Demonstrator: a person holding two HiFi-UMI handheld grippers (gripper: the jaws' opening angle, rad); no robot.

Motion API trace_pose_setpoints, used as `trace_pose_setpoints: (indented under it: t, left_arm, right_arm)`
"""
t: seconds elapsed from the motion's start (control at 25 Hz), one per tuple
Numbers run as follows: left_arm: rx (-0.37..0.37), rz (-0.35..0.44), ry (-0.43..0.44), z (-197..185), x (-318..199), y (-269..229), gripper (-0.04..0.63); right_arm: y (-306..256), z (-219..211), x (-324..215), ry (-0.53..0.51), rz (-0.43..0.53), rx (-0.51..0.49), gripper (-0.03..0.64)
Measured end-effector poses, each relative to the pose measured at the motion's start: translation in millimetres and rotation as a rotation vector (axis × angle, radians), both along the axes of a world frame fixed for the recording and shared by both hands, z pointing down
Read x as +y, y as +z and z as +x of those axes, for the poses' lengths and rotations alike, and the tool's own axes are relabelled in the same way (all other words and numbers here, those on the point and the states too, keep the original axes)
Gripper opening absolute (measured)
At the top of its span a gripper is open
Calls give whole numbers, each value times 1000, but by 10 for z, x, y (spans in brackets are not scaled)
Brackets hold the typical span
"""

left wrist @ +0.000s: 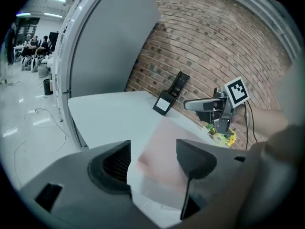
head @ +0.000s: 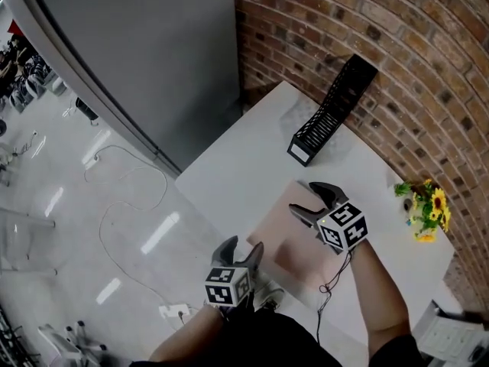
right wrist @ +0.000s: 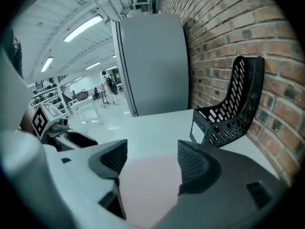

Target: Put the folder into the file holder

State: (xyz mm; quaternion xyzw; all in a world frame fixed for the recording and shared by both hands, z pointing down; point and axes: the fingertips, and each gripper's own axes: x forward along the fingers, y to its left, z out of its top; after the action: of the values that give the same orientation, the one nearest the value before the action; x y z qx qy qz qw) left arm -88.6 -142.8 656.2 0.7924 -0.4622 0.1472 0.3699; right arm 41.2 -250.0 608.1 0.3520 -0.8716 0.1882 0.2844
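Nearest the head camera: left gripper, low at the near edge of the table, just beside the near corner of the pink folder.

Risky from here, as a judgement:
- Could shove the folder along the smooth top instead of lifting it, with a flat sheet and no lip to get a pad beneath (thin and limp-looking, likely to sag once raised).
- Could pinch only one cover and let the rest fan open.
- Could push it off the near edge if pressed from the far side alone.
- Later, could tip or skid the light mesh file holder if entered askew.

Fingers now:
- Left: spread wide, gripping nothing. Folder visible through the gap but lying lower, on the table, with no pad against it as far as can be told (some blur there).
- Right gripper: likewise spread wide and empty, poised above the folder's far edge. Pink surface showing between the fingers in the right gripper view, no contact apparent.

Outward: folder flat on the white table, on the person's side. File holder well apart from it, at the far end against the brick wall. Yellow flowers off to the right, by the same wall.
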Motion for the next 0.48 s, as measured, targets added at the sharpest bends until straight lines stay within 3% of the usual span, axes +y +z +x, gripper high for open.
trace_pose_setpoints:
  t: [0.48]
  left_arm:
    - [67,-196,-50,71,168,488,287]
  right_arm:
    - [683,44,-207,-41,-205,39,365]
